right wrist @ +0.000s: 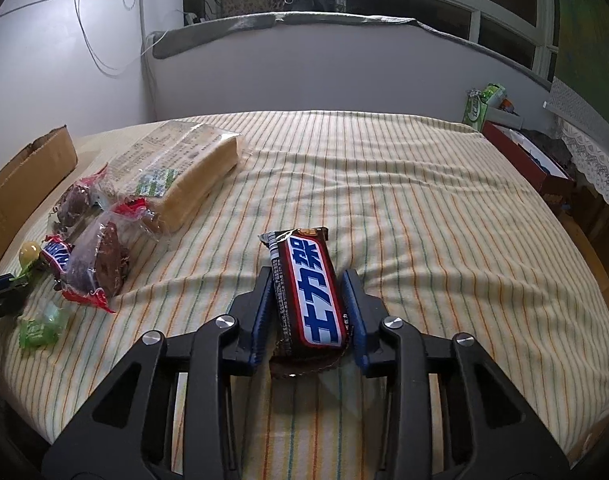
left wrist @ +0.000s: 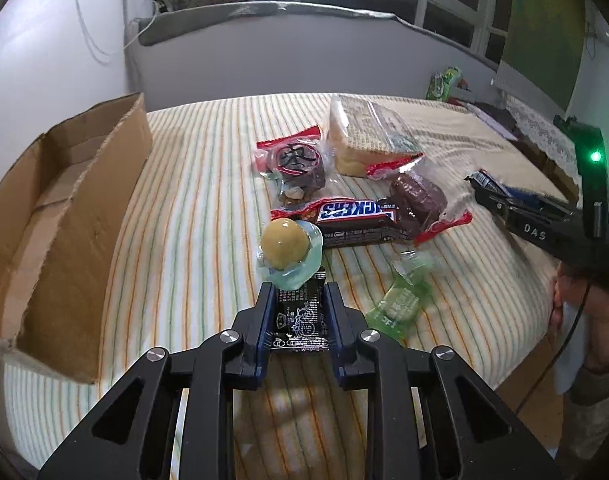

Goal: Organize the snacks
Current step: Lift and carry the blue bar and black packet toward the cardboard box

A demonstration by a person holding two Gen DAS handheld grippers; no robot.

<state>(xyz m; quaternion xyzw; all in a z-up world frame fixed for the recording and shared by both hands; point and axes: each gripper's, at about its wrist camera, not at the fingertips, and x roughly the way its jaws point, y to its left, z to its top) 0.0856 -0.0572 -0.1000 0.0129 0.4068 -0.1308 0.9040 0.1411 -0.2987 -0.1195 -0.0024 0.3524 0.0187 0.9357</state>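
My left gripper is shut on a small black packet whose far end carries a tan ball in a pale green wrapper. It hangs above the striped cloth, right of the open cardboard box. My right gripper is shut on a Snickers bar with a blue and white label, held over the cloth. A second Snickers bar, two wrapped chocolate cakes, a bagged bread loaf and a green candy lie on the cloth.
The right gripper's body shows at the right of the left wrist view. A red box and a green packet sit beyond the cloth's far right edge. A grey wall stands behind the bed.
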